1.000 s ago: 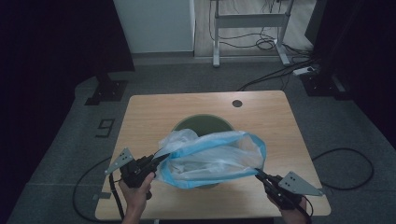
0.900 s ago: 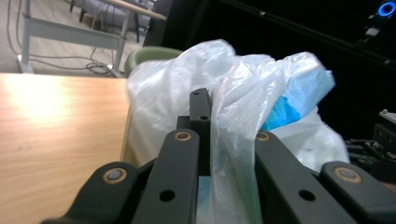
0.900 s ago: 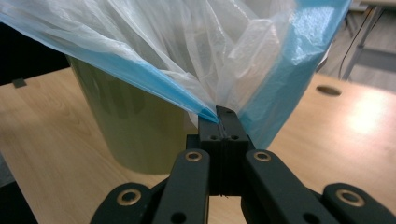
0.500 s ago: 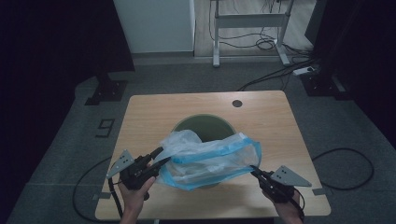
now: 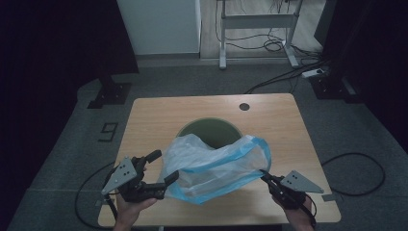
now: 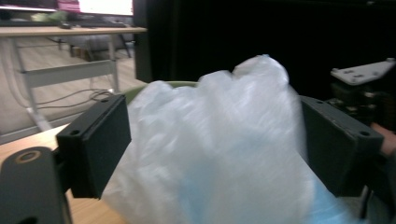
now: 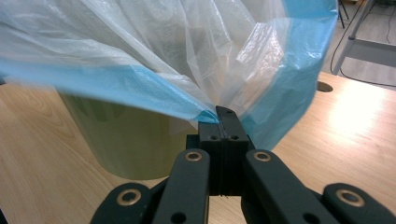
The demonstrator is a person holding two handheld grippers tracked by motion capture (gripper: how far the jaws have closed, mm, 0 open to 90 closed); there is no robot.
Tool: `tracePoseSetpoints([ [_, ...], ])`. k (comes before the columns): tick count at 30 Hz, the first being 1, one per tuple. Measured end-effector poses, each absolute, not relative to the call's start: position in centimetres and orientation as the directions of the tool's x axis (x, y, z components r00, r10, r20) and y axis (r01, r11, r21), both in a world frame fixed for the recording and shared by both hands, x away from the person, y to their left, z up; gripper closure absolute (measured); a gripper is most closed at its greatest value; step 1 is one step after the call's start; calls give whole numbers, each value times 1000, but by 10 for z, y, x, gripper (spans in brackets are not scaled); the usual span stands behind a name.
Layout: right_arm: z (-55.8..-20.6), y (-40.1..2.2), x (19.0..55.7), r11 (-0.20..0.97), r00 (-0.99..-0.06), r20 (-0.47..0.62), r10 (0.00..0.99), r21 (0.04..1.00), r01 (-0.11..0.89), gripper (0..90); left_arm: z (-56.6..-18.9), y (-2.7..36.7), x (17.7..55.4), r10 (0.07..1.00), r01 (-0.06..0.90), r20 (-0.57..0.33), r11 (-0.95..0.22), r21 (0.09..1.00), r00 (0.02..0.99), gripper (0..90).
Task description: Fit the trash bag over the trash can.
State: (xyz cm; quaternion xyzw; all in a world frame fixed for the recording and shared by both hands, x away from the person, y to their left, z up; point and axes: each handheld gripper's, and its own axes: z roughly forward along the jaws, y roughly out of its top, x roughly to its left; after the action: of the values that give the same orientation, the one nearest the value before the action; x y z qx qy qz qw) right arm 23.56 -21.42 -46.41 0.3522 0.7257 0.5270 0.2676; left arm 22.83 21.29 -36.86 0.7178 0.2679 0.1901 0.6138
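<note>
having just been opening, the left gripper [image 5: 161,168] is seen with jaws spread wide, the plastic bag [image 5: 216,166] between them unpinched above the green bin [image 5: 211,130]; the bag's blue hem is pinched by the right gripper [image 5: 263,176], held low.

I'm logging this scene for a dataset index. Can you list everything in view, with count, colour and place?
Bin liner: one, clear with blue rim, draped over the bin.
Bin: one, olive green, mid-table.
Table: one, light wood, round cable hole at the far edge.
Desk frame: one, white, on the floor beyond.
Cables: several, black, on the floor.
Left gripper: one, black, jaws just opened, liner between them unpinched.
Right gripper: one, black, shut on the liner's rim.
</note>
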Motion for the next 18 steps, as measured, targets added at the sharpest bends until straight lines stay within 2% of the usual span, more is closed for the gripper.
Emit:
tracePoseSetpoints([
  [5, -462, -215, 235, 195, -605, -18, 796, 954, 227, 889, -362, 198, 230, 616, 149, -15, -166, 975, 787, 124],
  [10, -462, -213, 234, 200, -607, -21, 794, 953, 229, 888, -354, 181, 241, 623, 172, -6, -208, 963, 782, 170],
  [14, -463, -212, 235, 200, -608, -18, 794, 951, 233, 888, -353, 168, 251, 639, 192, 23, -266, 945, 769, 288],
  [18, -463, -212, 236, 201, -609, -17, 793, 951, 234, 888, -356, 162, 260, 684, 215, 44, -290, 933, 728, 523],
])
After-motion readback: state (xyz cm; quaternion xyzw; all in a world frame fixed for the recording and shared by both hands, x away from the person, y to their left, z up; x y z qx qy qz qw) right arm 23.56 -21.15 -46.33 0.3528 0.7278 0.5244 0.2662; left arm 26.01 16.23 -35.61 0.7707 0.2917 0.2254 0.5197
